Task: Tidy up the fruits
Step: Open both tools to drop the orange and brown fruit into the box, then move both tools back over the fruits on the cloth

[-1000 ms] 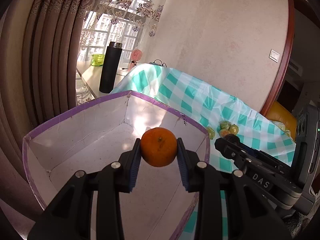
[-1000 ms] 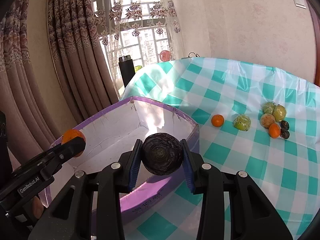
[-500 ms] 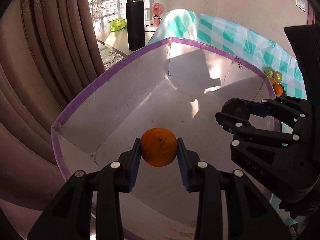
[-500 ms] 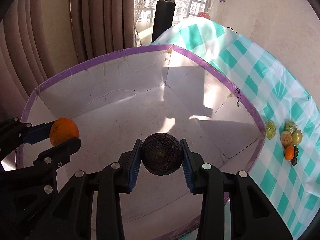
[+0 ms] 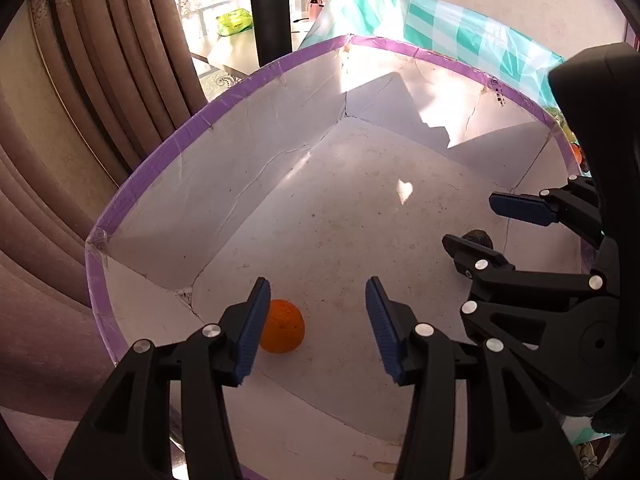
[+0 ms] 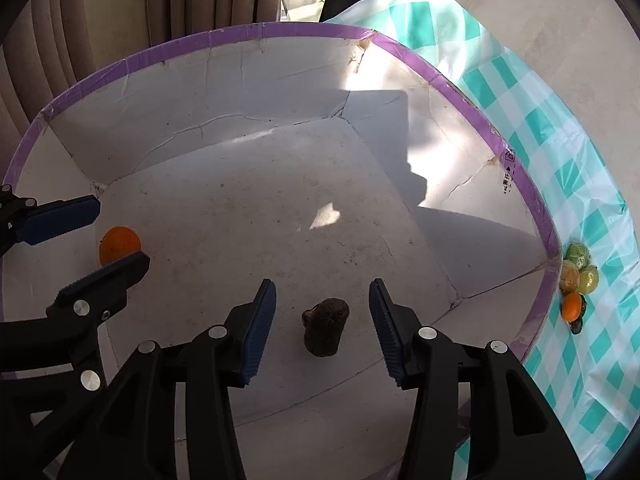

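An orange (image 5: pixel 282 332) lies on the floor of the white box with a purple rim (image 5: pixel 168 148), below my left gripper (image 5: pixel 316 326). Its jaws are opening and nothing is pressed between them. A dark wrinkled fruit (image 6: pixel 325 327) rests on the box floor under my right gripper (image 6: pixel 322 324), whose jaws are opening too, clear of the fruit. In the right wrist view the orange (image 6: pixel 119 245) shows between the left gripper's fingers (image 6: pixel 60 220). The right gripper (image 5: pixel 484 222) appears at the right of the left wrist view, half hiding the dark fruit (image 5: pixel 478 238).
Several more fruits (image 6: pixel 578 280) lie on the teal checked tablecloth (image 6: pixel 592 216) just outside the box's right corner. A black flask (image 5: pixel 270 12) stands on a table behind the box, near brown curtains (image 5: pixel 80 80).
Both grippers have sunk into the box and opened. The orange and the dark fruit have dropped from the jaws onto the box floor.
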`<state>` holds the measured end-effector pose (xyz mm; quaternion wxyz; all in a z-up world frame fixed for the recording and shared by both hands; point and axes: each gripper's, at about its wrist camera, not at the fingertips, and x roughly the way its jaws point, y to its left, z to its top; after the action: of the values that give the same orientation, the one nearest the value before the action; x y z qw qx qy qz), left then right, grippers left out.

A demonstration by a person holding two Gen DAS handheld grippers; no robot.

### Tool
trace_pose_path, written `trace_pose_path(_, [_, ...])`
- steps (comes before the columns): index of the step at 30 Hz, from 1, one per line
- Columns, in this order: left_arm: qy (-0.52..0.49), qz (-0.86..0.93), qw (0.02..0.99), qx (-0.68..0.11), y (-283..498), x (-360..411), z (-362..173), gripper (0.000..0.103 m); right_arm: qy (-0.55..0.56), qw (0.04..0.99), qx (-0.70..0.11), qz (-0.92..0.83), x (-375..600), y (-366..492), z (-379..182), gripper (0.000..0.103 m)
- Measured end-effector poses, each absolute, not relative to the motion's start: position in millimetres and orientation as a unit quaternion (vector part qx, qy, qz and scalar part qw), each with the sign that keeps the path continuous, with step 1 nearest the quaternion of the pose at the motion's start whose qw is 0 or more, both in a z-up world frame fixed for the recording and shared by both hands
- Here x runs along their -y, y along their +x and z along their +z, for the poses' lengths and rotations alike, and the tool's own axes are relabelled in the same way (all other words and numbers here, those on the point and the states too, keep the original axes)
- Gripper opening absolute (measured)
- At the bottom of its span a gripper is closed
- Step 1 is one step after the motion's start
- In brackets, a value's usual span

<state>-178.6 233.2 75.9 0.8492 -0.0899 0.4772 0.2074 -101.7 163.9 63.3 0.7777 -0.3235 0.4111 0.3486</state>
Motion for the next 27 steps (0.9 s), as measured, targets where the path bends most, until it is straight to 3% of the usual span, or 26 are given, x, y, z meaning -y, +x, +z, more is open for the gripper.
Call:
trace_pose_path(6, [-0.078,0.224,0.840,-0.487,-180,-234,80,0.056,-0.308,0.783,-0.403,0.359,-159,-103,70,0.053])
trace_pose_path(8, [-0.072,0.253,0.838,-0.479,-184,-236,87,0.077,-0.289,0.795,-0.390,0.364,-153,-103,79,0.056])
trace_pose_path(9, [-0.067,0.265,0.839,-0.470,-186,-237,92,0.082,-0.272,0.803,-0.383,0.365,-147,-101,85,0.059])
trace_pose_path(11, [-0.060,0.269,0.845,-0.458,-190,-236,101,0.095,-0.228,0.817,-0.366,0.383,-133,-97,102,0.075])
trace_pose_path(18, [-0.032,0.247,0.892,-0.377,-191,-189,144,0.101,-0.085,0.870,-0.284,0.394,-42,-76,143,0.086])
trace_pose_path(23, [-0.028,0.153,0.941,-0.300,-170,-110,162,0.101,-0.010,0.901,-0.311,0.304,46,-27,125,0.086])
trace_pose_path(27, [-0.025,0.044,0.951,-0.305,-118,-44,142,0.101,0.013,0.915,-0.352,0.197,114,23,84,0.086])
